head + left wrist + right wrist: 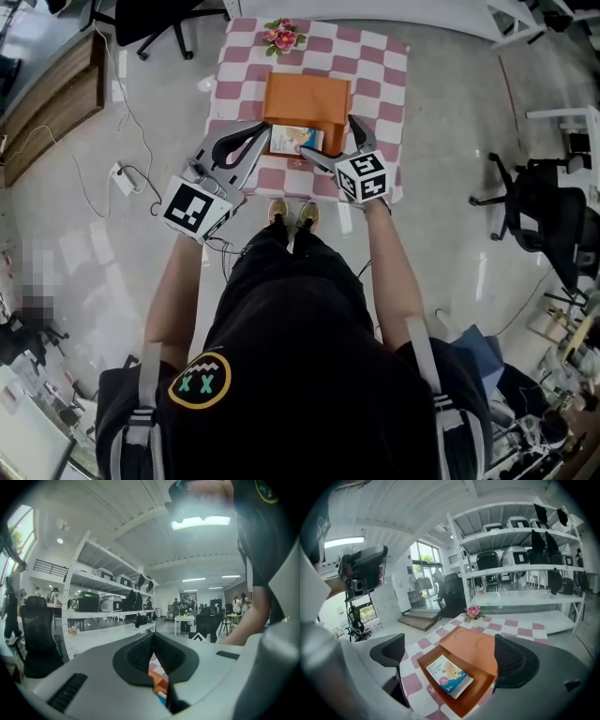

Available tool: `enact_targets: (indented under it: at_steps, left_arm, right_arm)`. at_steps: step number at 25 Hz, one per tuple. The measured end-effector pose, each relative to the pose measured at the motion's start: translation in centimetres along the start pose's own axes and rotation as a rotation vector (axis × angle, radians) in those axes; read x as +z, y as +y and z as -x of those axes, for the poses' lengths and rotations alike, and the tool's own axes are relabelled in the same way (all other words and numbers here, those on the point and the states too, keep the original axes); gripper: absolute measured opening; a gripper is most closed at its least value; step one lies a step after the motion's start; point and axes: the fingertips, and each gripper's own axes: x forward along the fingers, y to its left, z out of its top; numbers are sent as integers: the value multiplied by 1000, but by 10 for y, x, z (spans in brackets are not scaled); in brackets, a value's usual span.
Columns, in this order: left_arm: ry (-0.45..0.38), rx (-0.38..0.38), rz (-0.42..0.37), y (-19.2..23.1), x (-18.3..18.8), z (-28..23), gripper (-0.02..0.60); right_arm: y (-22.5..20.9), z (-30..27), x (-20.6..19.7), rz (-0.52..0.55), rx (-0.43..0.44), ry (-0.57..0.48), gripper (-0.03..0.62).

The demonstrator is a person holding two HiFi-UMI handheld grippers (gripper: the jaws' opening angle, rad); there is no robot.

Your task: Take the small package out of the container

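Inside the open orange container (pixel 479 686) on the checkered tabletop (pixel 411 684), the small package (pixel 449 677) lies flat, framed by the right tool (pixel 451 654), jaws spread wide. The left tool (pixel 153 654) is clenched empty. Closing could snag the wall and drag the unsteadied container along.

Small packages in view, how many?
1. The small package lies flat in the uncovered near part of the orange container. Others may be hidden under the covered part.

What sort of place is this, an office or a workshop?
Probably a lab or open-plan workspace: tall white metal shelving loaded with equipment, and a black swivel office chair nearby.
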Motion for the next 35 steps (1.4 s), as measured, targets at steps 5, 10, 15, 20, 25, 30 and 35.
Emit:
enact_targets:
  at_steps: [5,10,15,20,25,30,35]
  left_arm:
    - [15,17,5,1,-5,1,17]
    - [21,21,8,4,-6,0,17]
    - [27,26,7,7,-7,1,17]
    - [23,42,67,8,1,-1,17]
    - [29,56,83,14,-1,0,17]
    - [35,63,96,16,-5,1,17]
    - [67,56,51,19,-24,8,17]
  right_arm:
    - [-10,-30,-29,-106,29,66,595]
    - [-11,-55,-59,-196,79,166,595]
    - [-8,-71,-80,-263,102,231,595]
    - [-1,-83,-102,-372,148,285,595]
    - [-7,-91,-119,-456,136,358,595]
    - [-10,-100,-123,-504,149,436,595]
    - [-7,-104,-131,-565,162,520,595]
